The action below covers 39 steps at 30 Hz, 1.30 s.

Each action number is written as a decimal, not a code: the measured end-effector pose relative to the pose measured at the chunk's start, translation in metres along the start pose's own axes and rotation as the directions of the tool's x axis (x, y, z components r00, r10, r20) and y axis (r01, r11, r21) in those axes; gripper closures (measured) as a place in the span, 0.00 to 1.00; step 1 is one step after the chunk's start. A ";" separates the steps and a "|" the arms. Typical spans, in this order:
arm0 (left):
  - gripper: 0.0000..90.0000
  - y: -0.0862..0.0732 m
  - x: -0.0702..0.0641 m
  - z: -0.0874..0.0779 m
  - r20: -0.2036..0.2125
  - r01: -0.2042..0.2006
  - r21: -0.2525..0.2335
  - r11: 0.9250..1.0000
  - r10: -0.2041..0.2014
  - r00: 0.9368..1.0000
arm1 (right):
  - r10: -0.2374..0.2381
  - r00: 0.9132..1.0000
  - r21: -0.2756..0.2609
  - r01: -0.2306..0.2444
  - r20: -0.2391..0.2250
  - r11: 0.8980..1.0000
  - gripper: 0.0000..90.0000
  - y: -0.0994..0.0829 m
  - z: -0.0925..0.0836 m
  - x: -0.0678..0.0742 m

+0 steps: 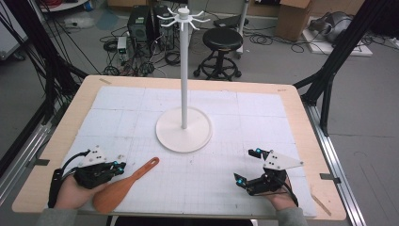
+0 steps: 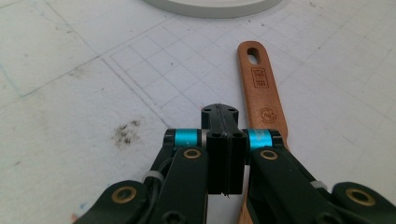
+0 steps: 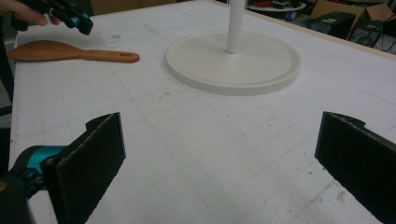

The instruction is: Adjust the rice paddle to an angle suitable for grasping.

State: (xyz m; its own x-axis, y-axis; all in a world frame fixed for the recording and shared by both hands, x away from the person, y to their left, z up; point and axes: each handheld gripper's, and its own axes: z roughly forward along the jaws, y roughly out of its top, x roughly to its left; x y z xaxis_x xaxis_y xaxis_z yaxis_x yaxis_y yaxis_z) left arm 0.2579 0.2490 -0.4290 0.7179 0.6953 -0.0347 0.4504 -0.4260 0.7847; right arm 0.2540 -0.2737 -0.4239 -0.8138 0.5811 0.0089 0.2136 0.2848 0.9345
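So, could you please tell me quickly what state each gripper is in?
Left gripper: closed, empty, beside the spatula.
Right gripper: open, empty.

white stand mid-table, open mat around

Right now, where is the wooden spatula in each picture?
High view: wooden spatula lies bottom left, beside the left gripper.
Left gripper view: its handle runs up right of centre.
Right gripper view: top left.
Shared landmark: the white stand's round base.

Wooden spatula flat on mat, handle toward stand.
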 end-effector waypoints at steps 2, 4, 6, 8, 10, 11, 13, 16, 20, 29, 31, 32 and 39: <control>1.00 0.003 0.000 0.007 0.010 -0.005 0.011 1.000 0.005 1.000 | 0.002 1.000 0.005 -0.002 0.000 1.000 0.00 0.000 -0.001 0.000; 1.00 0.005 -0.001 0.012 0.022 -0.010 0.014 1.000 0.010 1.000 | -0.003 1.000 0.000 0.003 0.007 1.000 0.00 -0.001 -0.002 -0.001; 1.00 0.008 -0.003 0.016 0.038 -0.026 0.025 0.999 0.025 0.999 | 0.005 1.000 0.002 -0.005 0.008 1.000 0.00 -0.002 -0.004 -0.001; 1.00 0.011 -0.005 0.021 0.048 -0.037 0.039 0.999 0.035 0.998 | 0.007 1.000 0.002 -0.007 0.011 1.000 0.00 -0.003 -0.005 0.000; 1.00 0.013 -0.007 0.026 0.055 -0.045 0.056 0.997 0.042 0.998 | 0.004 1.000 0.000 -0.004 0.012 1.000 0.00 -0.003 -0.006 0.000; 1.00 0.014 -0.008 0.028 0.055 -0.048 0.066 0.997 0.044 0.998 | 0.009 1.000 0.005 -0.009 0.013 1.000 0.00 -0.003 -0.006 0.001; 1.00 0.014 -0.009 0.031 0.063 -0.061 0.087 0.994 0.056 0.996 | 0.009 1.000 0.002 -0.009 0.015 1.000 0.00 -0.003 -0.008 0.001; 1.00 0.015 -0.011 0.034 0.077 -0.068 0.101 0.993 0.060 0.995 | 0.009 1.000 0.001 -0.009 0.023 1.000 0.00 -0.005 -0.011 0.001; 1.00 0.018 -0.019 0.038 0.105 -0.105 0.108 0.989 0.094 0.990 | 0.018 1.000 0.004 -0.018 0.026 1.000 0.00 -0.006 -0.013 0.002; 1.00 0.020 -0.032 0.039 0.163 -0.184 0.108 0.977 0.165 0.973 | 0.016 0.999 -0.003 -0.016 0.035 1.000 0.00 -0.007 -0.016 0.002; 1.00 0.020 -0.036 0.038 0.179 -0.207 0.106 0.973 0.186 0.966 | 0.023 0.999 -0.002 -0.023 0.033 1.000 0.00 -0.007 -0.016 0.003; 1.00 0.019 -0.037 0.038 0.187 -0.222 0.105 0.969 0.200 0.962 | 0.019 0.999 -0.002 -0.019 0.033 1.000 0.00 -0.007 -0.017 0.002; 0.92 0.020 -0.037 0.036 0.190 -0.210 0.087 0.974 0.191 0.963 | 0.019 0.999 0.004 -0.019 0.030 1.000 0.00 -0.007 -0.016 0.002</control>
State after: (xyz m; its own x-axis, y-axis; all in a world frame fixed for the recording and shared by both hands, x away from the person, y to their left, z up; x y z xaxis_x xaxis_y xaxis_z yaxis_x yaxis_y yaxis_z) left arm 0.2595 0.1940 -0.4344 0.8781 0.4784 -0.0010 0.3339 -0.6115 0.7174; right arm 0.2421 -0.2870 -0.4247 -0.7929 0.6091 0.0164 0.2314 0.2762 0.9328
